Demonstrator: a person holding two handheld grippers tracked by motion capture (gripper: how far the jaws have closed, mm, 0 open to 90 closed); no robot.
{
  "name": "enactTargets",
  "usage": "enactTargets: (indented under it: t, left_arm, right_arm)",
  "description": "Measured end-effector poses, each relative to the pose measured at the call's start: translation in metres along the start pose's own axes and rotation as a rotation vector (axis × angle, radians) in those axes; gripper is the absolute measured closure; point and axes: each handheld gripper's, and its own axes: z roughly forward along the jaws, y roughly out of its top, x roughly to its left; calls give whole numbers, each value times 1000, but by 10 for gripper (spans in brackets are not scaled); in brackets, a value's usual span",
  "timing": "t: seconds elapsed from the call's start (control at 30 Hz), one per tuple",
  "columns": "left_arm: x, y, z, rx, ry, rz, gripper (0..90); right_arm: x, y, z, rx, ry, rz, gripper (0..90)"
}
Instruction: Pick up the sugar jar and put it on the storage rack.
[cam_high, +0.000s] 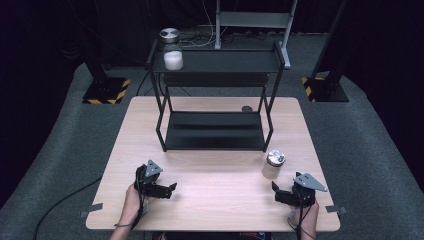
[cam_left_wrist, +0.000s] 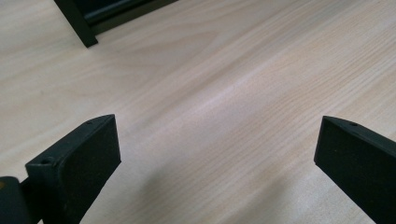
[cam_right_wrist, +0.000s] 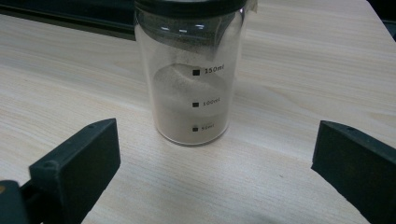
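A black two-level metal rack (cam_high: 215, 100) is standing at the far part of the wooden table (cam_high: 210, 200). A lidded jar of white powder (cam_high: 172, 52) is sitting upright on the top shelf's left end. A small dark object (cam_high: 246, 108) is lying behind the rack.

Black hand-held gripper (cam_high: 170, 188) bodies carry grey three-cornered plates, trailing cables

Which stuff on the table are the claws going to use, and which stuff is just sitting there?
Probably for the job:
- jar of tan powder, upright on the table, right in front of the open right claw
- black shelf rack, likely where jars go
- left claw, open over bare wood

Just sitting there:
- jar of white powder, already on the rack's top shelf
- small dark thing behind the rack
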Motion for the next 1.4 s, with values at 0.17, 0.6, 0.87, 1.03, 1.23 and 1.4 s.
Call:
enactTargets:
  t: [0.17, 0.6, 0.87, 1.03, 1.23, 1.4]
  left_arm:
    - [-2, -6, 9, 13, -8, -16, 0]
    - [-9, -2, 14, 38, 9, -6, 0]
    - [-10, -2, 14, 37, 13, -7, 0]
    - [-10, -2, 14, 38, 12, -7, 0]
    - [-10, -2, 14, 38, 13, -7, 0]
    - [-10, -2, 14, 38, 13, -7, 0]
  right_arm:
    - [0, 0, 0, 1, -1, -4, 0]
    - [2, -1, 0, -4, -13, -3, 0]
    - [3, 2, 1, 11, -12, -9, 0]
    - [3, 1, 1, 7, -15, -9, 0]
    - [3, 1, 1, 6, -13, -10, 0]
    - [3, 1, 1, 4, -12, -11, 0]
